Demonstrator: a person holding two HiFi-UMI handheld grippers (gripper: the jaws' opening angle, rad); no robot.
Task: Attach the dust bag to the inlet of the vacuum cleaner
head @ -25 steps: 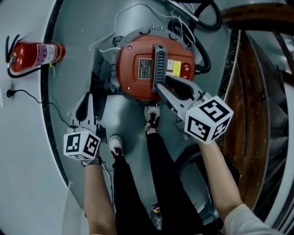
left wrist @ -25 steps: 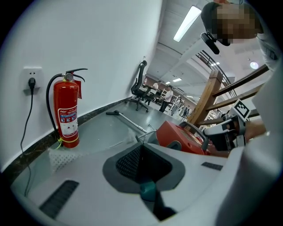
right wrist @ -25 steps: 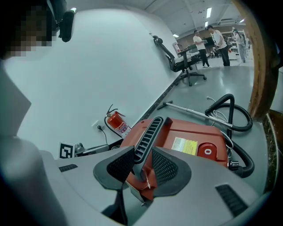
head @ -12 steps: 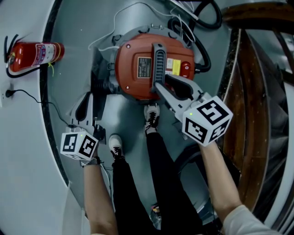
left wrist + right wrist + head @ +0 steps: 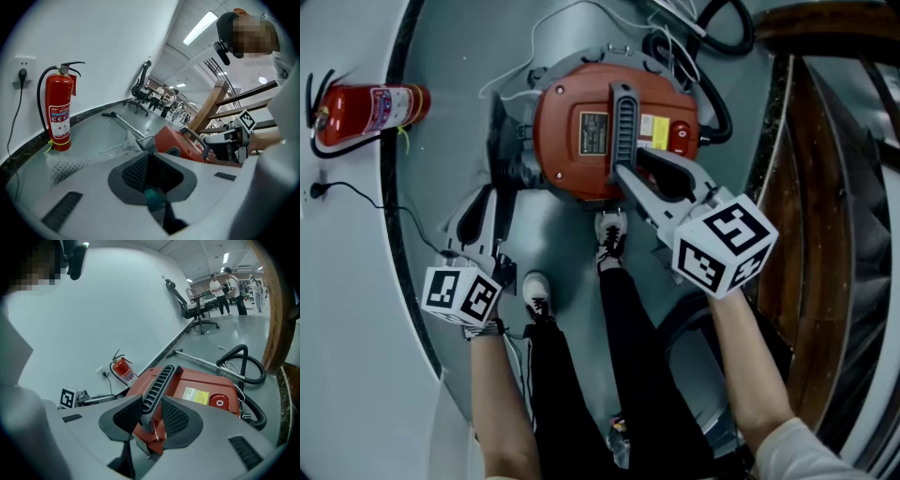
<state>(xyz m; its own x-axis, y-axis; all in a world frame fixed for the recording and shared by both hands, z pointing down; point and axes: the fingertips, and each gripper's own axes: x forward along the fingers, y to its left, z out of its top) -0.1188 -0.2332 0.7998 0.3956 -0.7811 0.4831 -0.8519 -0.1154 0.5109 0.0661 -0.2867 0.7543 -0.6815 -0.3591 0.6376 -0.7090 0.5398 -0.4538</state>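
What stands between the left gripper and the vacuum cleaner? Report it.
Nothing visible does. The left gripper, jaws apart, points at the side of the vacuum cleaner, with only floor between. The right gripper is shut on the handle on top, off that path.

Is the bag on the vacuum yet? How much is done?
Nothing looks finished yet. The right gripper is shut on the vacuum cleaner's grey handle. The left gripper is open, with nothing between its jaws, beside the vacuum cleaner. I can't see a dust bag fitted to it, so putting the bag on is what's left.
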